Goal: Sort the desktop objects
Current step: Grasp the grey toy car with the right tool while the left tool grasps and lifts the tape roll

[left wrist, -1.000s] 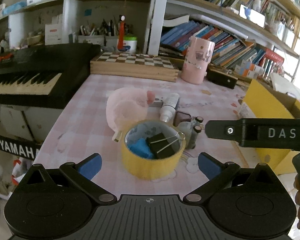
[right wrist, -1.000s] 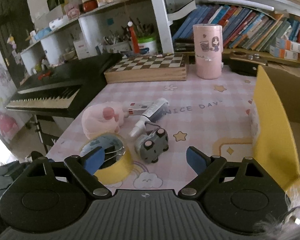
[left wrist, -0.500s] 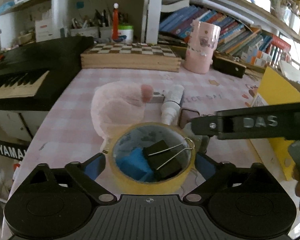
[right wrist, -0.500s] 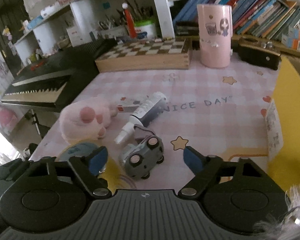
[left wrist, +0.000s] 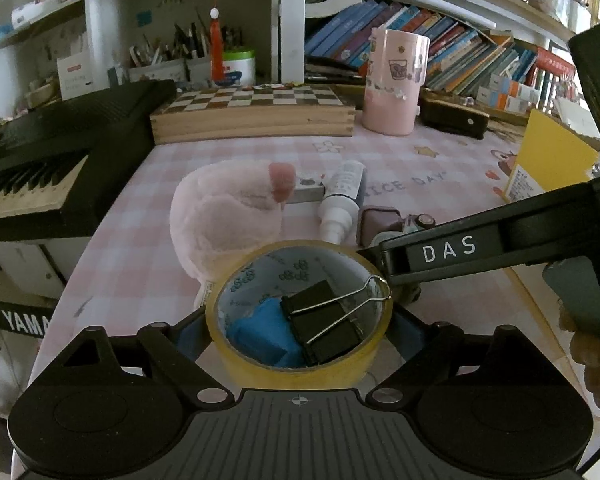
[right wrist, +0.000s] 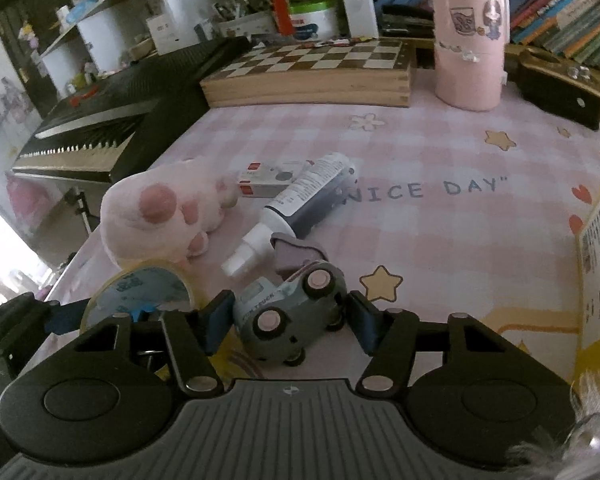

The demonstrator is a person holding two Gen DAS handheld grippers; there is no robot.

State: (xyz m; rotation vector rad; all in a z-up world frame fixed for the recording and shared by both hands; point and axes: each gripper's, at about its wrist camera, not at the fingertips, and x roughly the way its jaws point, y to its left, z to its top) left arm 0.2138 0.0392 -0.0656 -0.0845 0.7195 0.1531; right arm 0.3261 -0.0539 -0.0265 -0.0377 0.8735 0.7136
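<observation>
Left gripper straddles tape roll — right gripper straddles toy car

On the checked cloth: one yellow tape roll, holding one black binder clip and one blue block; one plush paw, one spray bottle, one toy truck, one small carton, one pink canister, one chessboard

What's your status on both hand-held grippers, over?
Left hand-held gripper open, straddling yellow tape roll holding black binder clip. Right hand-held gripper open around grey toy truck. Pink plush paw close behind.
</observation>
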